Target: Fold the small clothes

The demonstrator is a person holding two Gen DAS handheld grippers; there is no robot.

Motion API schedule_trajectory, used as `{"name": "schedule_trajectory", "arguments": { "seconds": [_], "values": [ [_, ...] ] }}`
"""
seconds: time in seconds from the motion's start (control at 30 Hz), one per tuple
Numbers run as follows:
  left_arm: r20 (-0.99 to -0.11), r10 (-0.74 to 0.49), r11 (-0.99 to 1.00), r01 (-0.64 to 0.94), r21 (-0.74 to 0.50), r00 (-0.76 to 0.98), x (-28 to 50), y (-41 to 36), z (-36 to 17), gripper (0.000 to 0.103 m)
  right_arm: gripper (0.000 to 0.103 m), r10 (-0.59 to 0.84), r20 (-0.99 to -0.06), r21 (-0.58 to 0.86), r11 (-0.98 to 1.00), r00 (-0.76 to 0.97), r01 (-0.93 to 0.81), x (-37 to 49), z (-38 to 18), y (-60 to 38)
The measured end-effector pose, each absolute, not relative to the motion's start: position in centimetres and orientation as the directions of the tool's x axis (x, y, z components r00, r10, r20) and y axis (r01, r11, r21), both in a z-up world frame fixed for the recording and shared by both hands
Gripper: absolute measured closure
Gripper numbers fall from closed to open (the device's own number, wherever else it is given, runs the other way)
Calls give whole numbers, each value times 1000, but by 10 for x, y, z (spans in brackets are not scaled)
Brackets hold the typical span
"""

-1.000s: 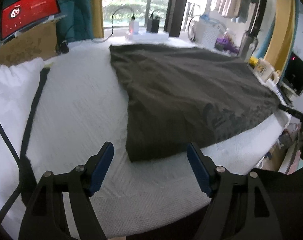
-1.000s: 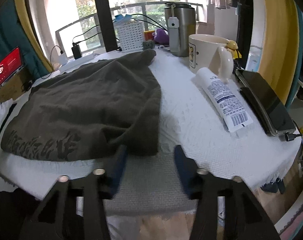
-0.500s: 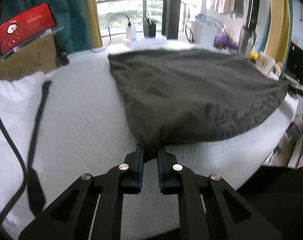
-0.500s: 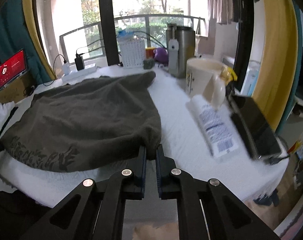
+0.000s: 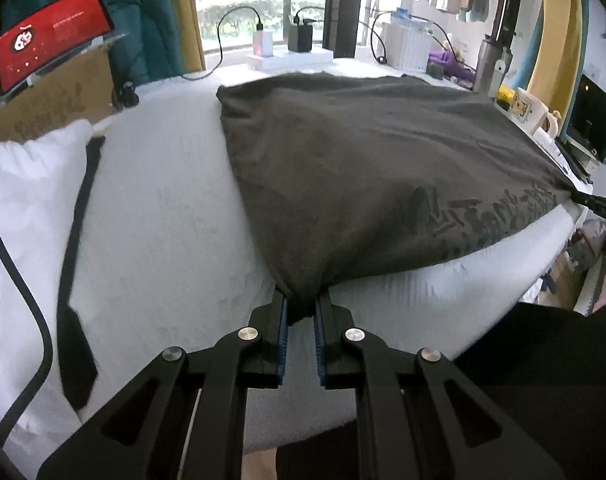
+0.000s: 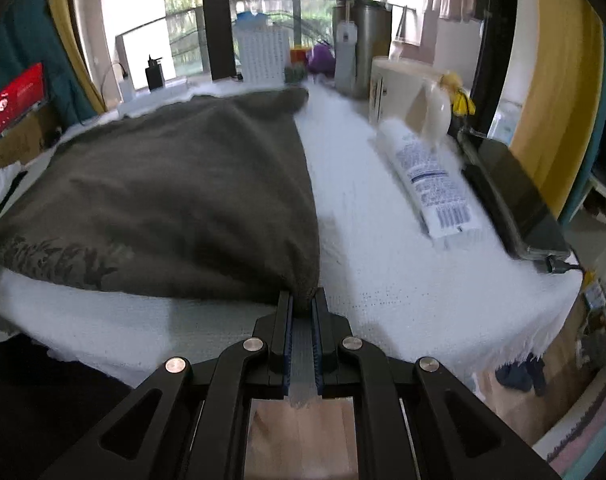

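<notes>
pinching the dark garment [image 5: 363, 168] corners, left tool [image 5: 301, 308] and right tool [image 6: 302, 304].

We cannot read the dark print [image 5: 483, 220] near the hem of the grey garment [image 5: 363, 160]; it smears into blotches. The garment's near left corner vanishes between the pads of the left gripper [image 5: 301, 308], and its near right corner between those of the right gripper [image 6: 302, 304]. Right of the garment, the white tube [image 6: 431, 176] and the mug [image 6: 407, 92] are motion-blurred, the tube's lettering illegible. The dark tablet [image 6: 515, 196] beyond the tube hides the cloth under it.
</notes>
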State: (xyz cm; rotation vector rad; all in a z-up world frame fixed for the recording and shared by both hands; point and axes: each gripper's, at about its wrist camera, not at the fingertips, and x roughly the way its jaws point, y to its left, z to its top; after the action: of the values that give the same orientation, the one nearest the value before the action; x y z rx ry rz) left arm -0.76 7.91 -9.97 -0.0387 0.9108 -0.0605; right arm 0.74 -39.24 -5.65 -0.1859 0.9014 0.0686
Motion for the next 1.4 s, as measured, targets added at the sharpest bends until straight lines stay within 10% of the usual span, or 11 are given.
{"name": "schedule_trajectory", "arguments": {
  "seconds": [0.4, 0.47, 0.53, 1.27, 1.4],
  "values": [
    [-793, -59, 998, 9, -67, 607, -18, 90, -96, 90, 86, -150, -755, -245, 968, 638, -61, 5, -34, -395],
    [-782, -45, 997, -17, -71, 622, -22, 98, -91, 90, 38, -138, -746, -239, 969, 652, -69, 8, -31, -390],
    [-768, -28, 996, -50, -78, 640, -23, 108, -86, 90, 22, -117, -729, -228, 971, 674, -78, 13, -28, -383],
    [-693, -160, 983, 50, -176, 702, 75, 87, -67, 78, 22, 43, -738, -145, 964, 673, -222, 137, -28, -292],
    [-691, -175, 977, 37, -210, 701, 95, 92, -67, 78, 41, 49, -752, -156, 955, 657, -251, 159, -29, -280]
  ]
}}
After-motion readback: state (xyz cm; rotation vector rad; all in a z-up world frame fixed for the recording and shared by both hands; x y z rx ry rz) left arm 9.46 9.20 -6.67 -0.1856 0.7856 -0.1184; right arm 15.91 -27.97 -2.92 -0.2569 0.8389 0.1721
